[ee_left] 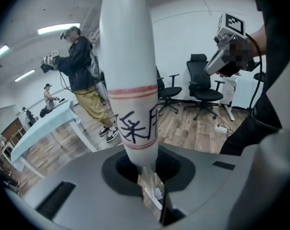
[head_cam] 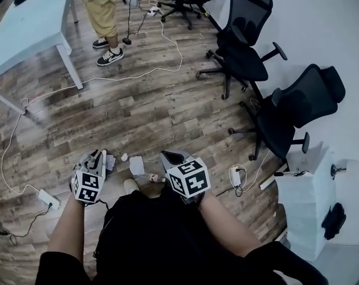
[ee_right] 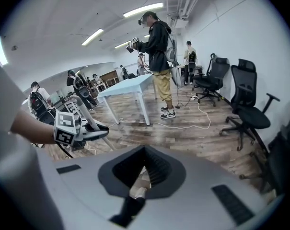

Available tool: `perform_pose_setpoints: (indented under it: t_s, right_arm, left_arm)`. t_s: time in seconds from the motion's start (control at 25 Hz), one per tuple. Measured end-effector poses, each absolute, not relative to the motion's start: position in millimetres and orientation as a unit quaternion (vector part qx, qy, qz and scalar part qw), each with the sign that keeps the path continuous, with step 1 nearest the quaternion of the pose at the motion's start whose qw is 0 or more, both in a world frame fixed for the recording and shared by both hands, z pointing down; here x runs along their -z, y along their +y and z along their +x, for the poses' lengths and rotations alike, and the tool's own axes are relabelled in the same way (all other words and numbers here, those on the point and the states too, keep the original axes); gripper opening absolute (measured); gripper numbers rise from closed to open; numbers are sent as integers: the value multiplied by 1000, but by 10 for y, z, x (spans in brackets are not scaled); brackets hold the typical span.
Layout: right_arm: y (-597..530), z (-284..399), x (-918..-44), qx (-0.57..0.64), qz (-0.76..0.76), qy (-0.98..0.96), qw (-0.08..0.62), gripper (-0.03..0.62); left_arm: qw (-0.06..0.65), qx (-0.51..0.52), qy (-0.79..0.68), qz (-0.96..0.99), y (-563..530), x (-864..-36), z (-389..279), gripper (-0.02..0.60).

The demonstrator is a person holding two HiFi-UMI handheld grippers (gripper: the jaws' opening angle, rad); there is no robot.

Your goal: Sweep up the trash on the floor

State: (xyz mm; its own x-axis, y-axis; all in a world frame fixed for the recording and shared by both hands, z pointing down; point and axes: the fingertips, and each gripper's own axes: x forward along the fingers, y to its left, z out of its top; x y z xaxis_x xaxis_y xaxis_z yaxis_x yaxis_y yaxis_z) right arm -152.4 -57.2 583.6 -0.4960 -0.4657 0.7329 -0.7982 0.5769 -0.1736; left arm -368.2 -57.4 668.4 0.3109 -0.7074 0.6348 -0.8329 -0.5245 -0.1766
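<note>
The left gripper [head_cam: 95, 158] is clamped on a white handle [ee_left: 129, 80] (the broom's, I judge), held upright to reach the floor [head_cam: 137, 111]. The right gripper [head_cam: 174, 158] is closed and empty. Paper scraps [head_cam: 136, 165] lie between them, just ahead.

Paper scraps [head_cam: 136, 165] are on the floor [head_cam: 137, 111], right between the left gripper [head_cam: 96, 157] and right gripper [head_cam: 172, 158]. A pole [ee_left: 130, 80] stands up between the left jaws. The table [head_cam: 25, 28] is far left with a person [head_cam: 105, 16] beside it. One chair [head_cam: 292, 111] is on the right with another chair [head_cam: 244, 40] behind it, and there's a power strip [head_cam: 48, 199] left of the left gripper.
</note>
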Motion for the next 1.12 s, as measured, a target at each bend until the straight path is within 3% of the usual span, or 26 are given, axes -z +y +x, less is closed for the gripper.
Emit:
perform_pose_setpoints:
  t_s: [0.4,0.84,1.12]
  right_arm:
    - [-556,-1149,-5825,-271,414,-815,301,14]
    - [-701,-1125,-5655,-255,427,-825,268,14]
    - [-866,-1217,-5318,-199,449,-844,217,12]
  left_arm:
    - [92,-327,-417,843,-754,-6618,-2874,44]
    - [78,-329,-408,848,-807,-6398,-2694,44]
    - [43,-310,-409,857,-918,-5809,-2550,44]
